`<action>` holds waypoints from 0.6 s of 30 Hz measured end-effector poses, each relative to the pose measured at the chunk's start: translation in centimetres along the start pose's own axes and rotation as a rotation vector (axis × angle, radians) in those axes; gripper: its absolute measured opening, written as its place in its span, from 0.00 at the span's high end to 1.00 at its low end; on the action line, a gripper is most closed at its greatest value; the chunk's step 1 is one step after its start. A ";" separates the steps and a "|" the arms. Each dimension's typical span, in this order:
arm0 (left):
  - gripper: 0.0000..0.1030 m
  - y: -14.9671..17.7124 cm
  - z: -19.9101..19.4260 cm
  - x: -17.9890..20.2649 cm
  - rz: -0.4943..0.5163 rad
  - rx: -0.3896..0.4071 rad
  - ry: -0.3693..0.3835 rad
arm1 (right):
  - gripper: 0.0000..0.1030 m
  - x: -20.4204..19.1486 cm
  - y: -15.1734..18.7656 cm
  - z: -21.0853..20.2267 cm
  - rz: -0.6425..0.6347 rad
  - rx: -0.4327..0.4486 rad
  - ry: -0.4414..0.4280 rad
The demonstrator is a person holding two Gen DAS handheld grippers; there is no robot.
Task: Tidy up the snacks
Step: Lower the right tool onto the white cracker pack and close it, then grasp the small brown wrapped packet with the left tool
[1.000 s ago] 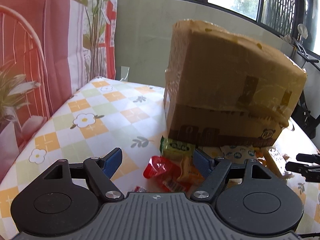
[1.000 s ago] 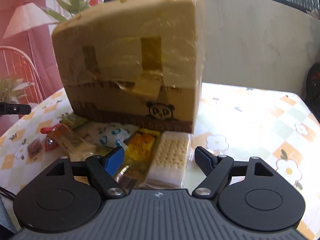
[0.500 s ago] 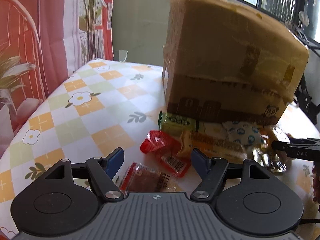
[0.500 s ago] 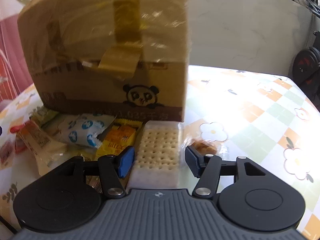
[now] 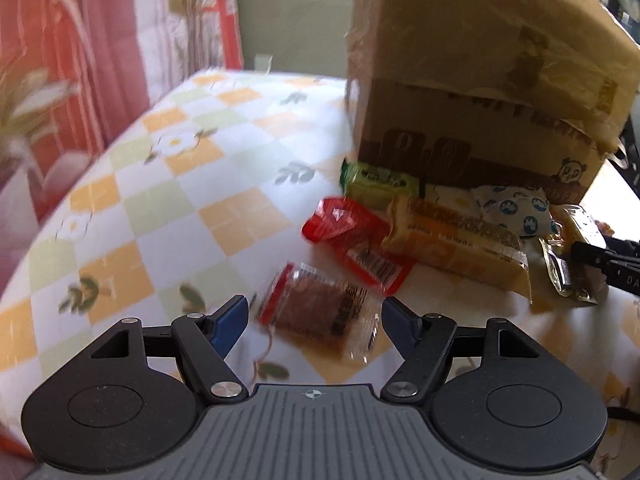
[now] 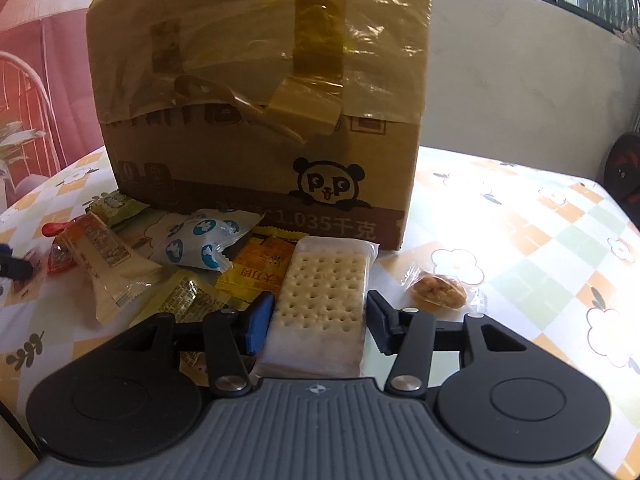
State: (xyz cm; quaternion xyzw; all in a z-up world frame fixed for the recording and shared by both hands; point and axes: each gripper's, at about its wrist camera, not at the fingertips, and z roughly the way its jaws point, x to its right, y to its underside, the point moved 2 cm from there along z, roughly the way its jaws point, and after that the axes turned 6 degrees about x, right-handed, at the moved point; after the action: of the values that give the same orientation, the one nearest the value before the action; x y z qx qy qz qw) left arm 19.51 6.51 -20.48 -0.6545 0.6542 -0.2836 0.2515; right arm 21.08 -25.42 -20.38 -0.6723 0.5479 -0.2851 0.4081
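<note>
Cracker pack (image 6: pixel 322 300): right tongs (image 6: pixel 320 320) closing nearer.

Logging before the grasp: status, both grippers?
Right gripper closing around cracker pack. Left gripper open, straddling brown snack packet. Cardboard box close behind.

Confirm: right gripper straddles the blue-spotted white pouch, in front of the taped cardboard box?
Not quite. The right wrist view shows the right gripper closing around the clear-wrapped pale cracker pack. The blue-spotted white pouch lies further left, near the taped cardboard box.
</note>
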 end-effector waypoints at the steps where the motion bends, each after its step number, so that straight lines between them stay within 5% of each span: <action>1: 0.27 0.1 -0.1 -0.2 -0.034 -0.027 0.013 | 0.49 0.0 0.0 0.0 0.004 0.000 -0.002; 7: 0.28 0.2 -0.4 -0.4 -0.151 -0.069 0.086 | 0.49 0.2 0.0 -0.1 0.009 0.001 -0.004; 18: 0.30 -1.7 2.1 -0.4 -0.154 -0.023 0.007 | 0.49 -0.1 -0.2 0.0 0.017 0.001 -0.005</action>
State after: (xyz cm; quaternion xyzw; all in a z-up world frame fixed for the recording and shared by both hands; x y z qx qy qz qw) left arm 22.23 6.89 -20.79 -0.7046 0.6061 -0.2969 0.2190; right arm 21.17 -25.33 -20.24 -0.6681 0.5525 -0.2801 0.4123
